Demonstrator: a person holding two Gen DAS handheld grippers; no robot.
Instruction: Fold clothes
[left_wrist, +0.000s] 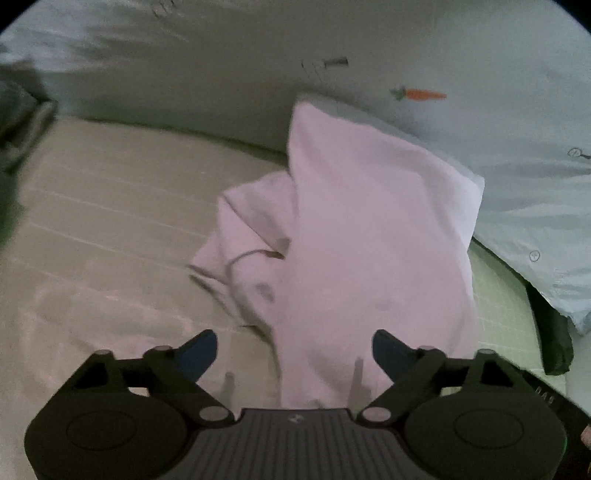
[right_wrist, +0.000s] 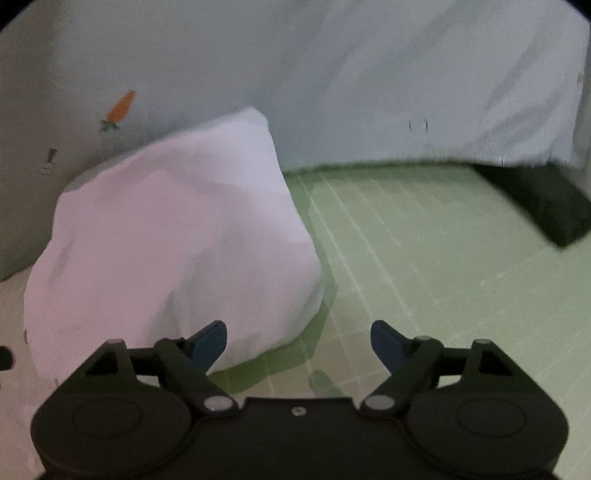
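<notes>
While both views are dim and somewhat blurred, the main things read clearly enough. The left gripper (left_wrist: 294, 354) has its blue-tipped fingers (left_wrist: 201, 349) spread wide with nothing between them, and the pale pink garment (left_wrist: 354, 236) lies just ahead of them, its near edge running down between the two tips toward the gripper body. The garment is heaped rather than flat: a tall rumpled fold rises ahead and slightly to the right of the fingers, and a lower bunched part with a thin dark cord (left_wrist: 243, 258) sits ahead and to their left. It rests on a bed sheet (left_wrist: 110, 206) marked with a pale grid of lines, which looks beige in the left view and green in the right. Beyond the garment, far ahead of the fingers, stands a light blue quilt (left_wrist: 517, 155) printed with a small orange carrot (left_wrist: 421, 94). The right gripper (right_wrist: 298, 341) is likewise spread wide and holds nothing; its left finger (right_wrist: 210, 343) sits at the foot of the garment (right_wrist: 173, 236), though whether it touches the cloth I cannot tell, and its right finger (right_wrist: 386, 341) hangs over bare sheet (right_wrist: 424, 258). Ahead and to the right of the right fingers a dark folded cloth (right_wrist: 543, 203) lies on the sheet at the quilt's (right_wrist: 369, 74) foot.
</notes>
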